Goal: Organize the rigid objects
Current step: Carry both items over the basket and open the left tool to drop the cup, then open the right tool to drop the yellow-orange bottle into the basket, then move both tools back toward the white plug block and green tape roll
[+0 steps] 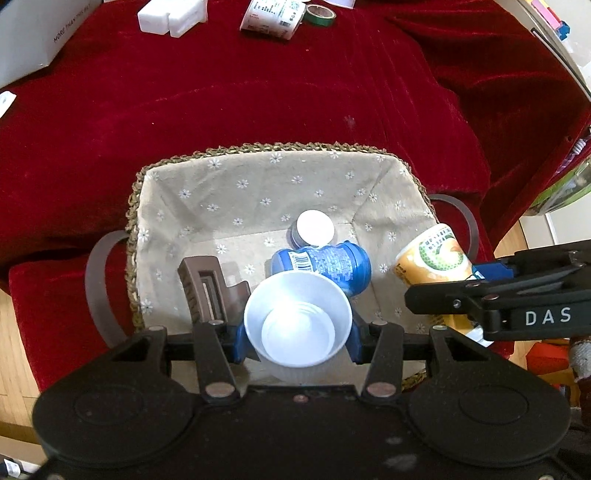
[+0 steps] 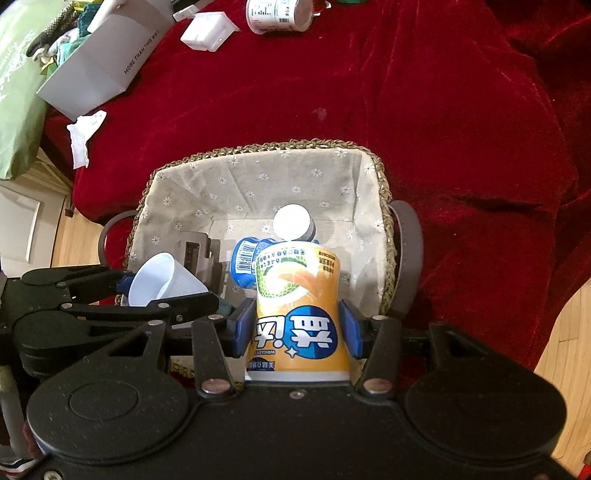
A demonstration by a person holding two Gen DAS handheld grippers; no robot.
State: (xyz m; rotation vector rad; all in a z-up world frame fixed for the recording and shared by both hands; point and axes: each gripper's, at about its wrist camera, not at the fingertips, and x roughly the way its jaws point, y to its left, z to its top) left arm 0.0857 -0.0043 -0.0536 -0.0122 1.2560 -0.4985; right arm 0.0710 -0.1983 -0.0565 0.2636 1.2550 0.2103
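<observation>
Basket (image 1: pixel 170 162) of woven straw with a daisy-print cloth lining and grey side handles sits on a red velvet cloth (image 1: pixel 258 103), near that cloth's front edge. Inside it, a brown hair claw clip (image 1: pixel 201 291) lies by the left wall, a blue bottle (image 1: pixel 325 264) lies on its side near the middle of the floor, and a small jar with a white lid (image 1: pixel 314 228) stands just behind the bottle, touching or nearly touching it. The left gripper (image 1: pixel 297 334) is over the basket's near edge, its blue-padded fingers closed on a white plastic cup (image 1: pixel 297 325) held with its mouth facing the camera. The right gripper (image 2: pixel 295 326) is over the basket's near right corner, its fingers clamped on the sides of an orange gum bottle (image 2: pixel 297 306) with a blue-and-white logo, tilted so its far end reaches over the blue bottle. Near the far edge of the red cloth lie a white foam block (image 1: pixel 171 16), a white-labelled container (image 1: pixel 273 16) on its side and a roll of green tape (image 1: pixel 320 15) just beside it. A grey box (image 2: pixel 99 62) printed "MORE THAN THIS WAY" rests at the cloth's far left corner, with a crumpled white tissue (image 2: pixel 83 133) near it at the left edge.
</observation>
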